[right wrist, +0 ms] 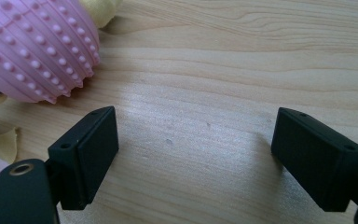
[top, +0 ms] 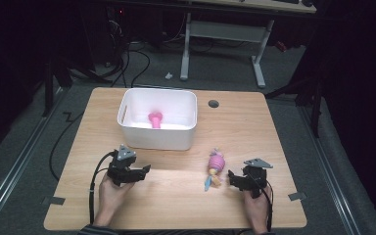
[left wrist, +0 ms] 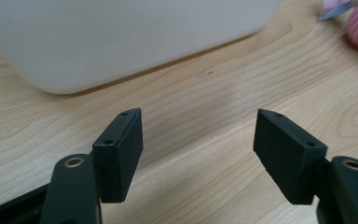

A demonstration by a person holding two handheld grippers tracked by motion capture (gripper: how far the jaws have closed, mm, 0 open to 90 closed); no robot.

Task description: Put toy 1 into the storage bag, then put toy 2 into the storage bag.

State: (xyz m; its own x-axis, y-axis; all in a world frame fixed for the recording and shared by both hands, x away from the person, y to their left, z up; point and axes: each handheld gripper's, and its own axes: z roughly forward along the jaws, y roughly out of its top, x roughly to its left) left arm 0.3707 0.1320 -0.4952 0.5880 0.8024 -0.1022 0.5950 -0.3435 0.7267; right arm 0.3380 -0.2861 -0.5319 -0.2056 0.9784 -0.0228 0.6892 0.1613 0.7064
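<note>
both pairs of jaws are standing released, with bare wood showing between the pads and nothing in their grasp. the right gripper [top: 233, 177] is resting low on the table [top: 284, 127], its jaws pointing toward the pink ribbed toy [top: 216, 162] – the toy is lying just beside those jaws, apart from them, and in the right gripper view its studded pink body [right wrist: 32, 46] is sitting just past the left-hand pad. the left gripper [top: 144, 170] is lying well to the toy's left, jaws aimed toward it across open wood. the white bin [top: 127, 105] is standing beyond the toy, up and to its left – a second pink piece [top: 155, 119] is lying inside it. in the left gripper view the bin's wall [left wrist: 121, 42] is looming just ahead of the open jaws.
</note>
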